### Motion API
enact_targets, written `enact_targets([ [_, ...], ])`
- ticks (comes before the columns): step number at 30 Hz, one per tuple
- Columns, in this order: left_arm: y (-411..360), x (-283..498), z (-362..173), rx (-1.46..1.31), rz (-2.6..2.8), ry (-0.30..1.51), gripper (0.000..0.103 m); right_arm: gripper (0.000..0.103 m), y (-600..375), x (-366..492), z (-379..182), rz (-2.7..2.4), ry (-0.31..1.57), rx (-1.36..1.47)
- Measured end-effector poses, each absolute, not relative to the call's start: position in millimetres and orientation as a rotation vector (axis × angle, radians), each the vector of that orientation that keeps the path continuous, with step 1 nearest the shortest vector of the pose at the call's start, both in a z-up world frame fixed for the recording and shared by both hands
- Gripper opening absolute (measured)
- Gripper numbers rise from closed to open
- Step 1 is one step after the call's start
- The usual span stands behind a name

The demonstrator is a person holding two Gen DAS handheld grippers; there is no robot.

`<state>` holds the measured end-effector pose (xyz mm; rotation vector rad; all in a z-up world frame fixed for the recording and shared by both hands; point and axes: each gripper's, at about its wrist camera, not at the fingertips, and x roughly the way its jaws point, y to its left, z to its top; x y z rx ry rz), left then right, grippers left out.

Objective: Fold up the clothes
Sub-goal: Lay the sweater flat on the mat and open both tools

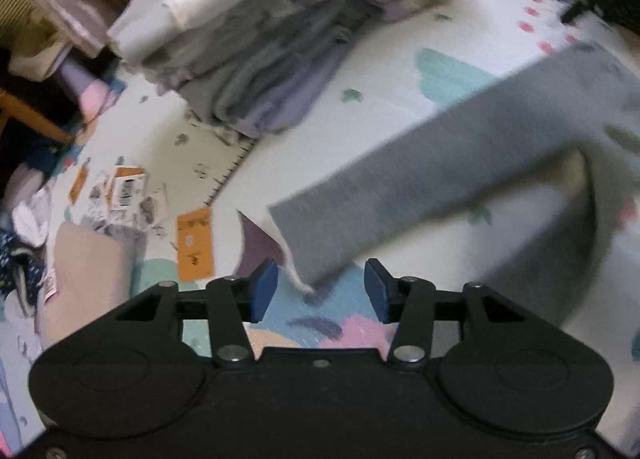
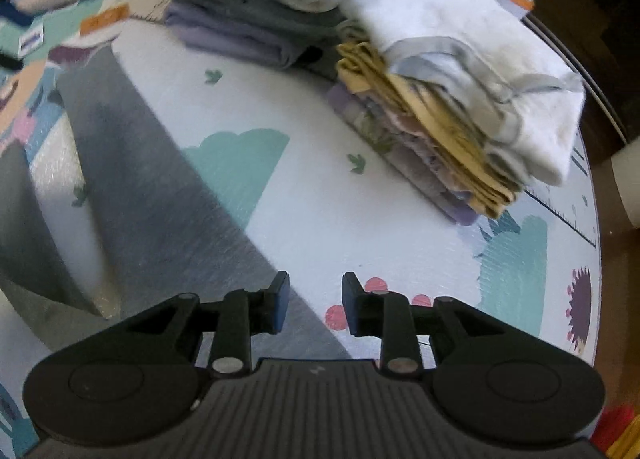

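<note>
Here: grey garment (image 1: 440, 163) spread flat on play mat (image 2: 320, 195), ready for folding.
Left tool (image 1: 320, 287) and right tool (image 2: 314, 305) spread, empty, above its edges; folded stacks (image 2: 460, 115) set aside.

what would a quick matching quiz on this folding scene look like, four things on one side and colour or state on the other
Things:
1. garment spread on the mat
2. left gripper
3. top of the stack nearest the right gripper
4. card lying on the mat

Colour or state:
a. orange
b. white
c. grey
d. open, holding nothing

Pairs: 1-c, 2-d, 3-b, 4-a
</note>
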<state>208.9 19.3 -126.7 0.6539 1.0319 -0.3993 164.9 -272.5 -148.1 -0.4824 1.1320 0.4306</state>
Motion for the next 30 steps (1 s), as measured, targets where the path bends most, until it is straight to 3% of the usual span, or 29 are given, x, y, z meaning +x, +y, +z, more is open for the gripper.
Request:
enact_targets([
  [6, 31, 158, -133, 0.781, -0.618, 0.977, 0.047, 0.034, -288, 156, -141, 0.407, 1.102, -0.414],
  [10, 42, 118, -145, 0.911, -0.744, 0.925, 0.047, 0.034, -297, 103, -143, 0.483, 1.054, -0.435],
  [19, 43, 53, -183, 1.150, -0.943, 0.829, 0.047, 0.034, -288, -13, -185, 0.743, 0.987, -0.737],
  [23, 37, 50, -203, 1.249, -0.968, 0.788, 0.047, 0.034, -289, -15, -198, 0.718, 0.978, -0.808],
  [30, 28, 77, -213, 1.148, -0.932, 0.863, 0.047, 0.034, -299, -5, -212, 0.693, 1.007, -0.794],
])
